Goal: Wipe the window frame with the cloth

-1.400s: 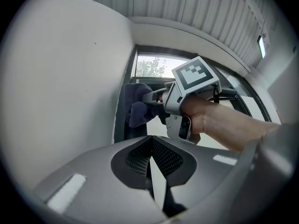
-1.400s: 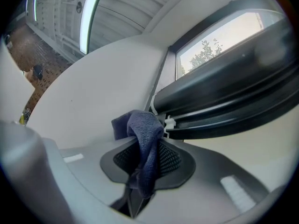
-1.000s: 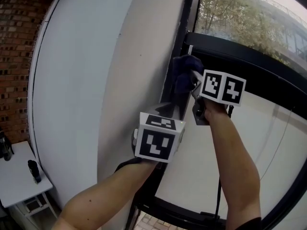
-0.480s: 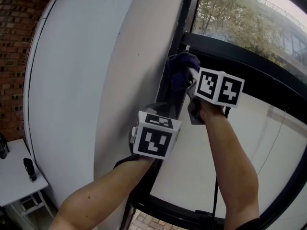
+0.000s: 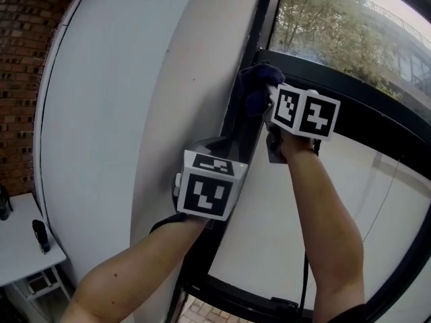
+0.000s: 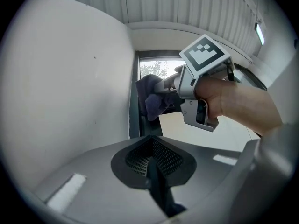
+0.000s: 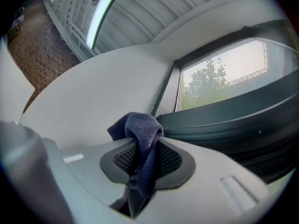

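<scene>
A dark blue cloth (image 5: 258,86) is pressed against the black vertical window frame (image 5: 236,130), just where a black horizontal bar (image 5: 367,106) meets it. My right gripper (image 5: 266,101) is shut on the cloth. In the right gripper view the cloth (image 7: 142,141) is bunched between the jaws of the right gripper (image 7: 142,164) and hangs over them. My left gripper (image 5: 217,145) is held lower, close to the same frame. Seen in the left gripper view, its jaws (image 6: 152,160) are shut with nothing between them, and the cloth (image 6: 152,99) shows ahead of them.
A white wall column (image 5: 135,113) borders the frame on the left, with a brick wall (image 5: 23,79) beyond. A small white table (image 5: 17,254) with a dark bottle (image 5: 39,235) stands at the lower left. Glass panes (image 5: 323,25) with trees outside lie to the right.
Both grippers have moved a little upward along the vertical frame, and the cloth has gone up with the right gripper. The left gripper has also shifted slightly left.
</scene>
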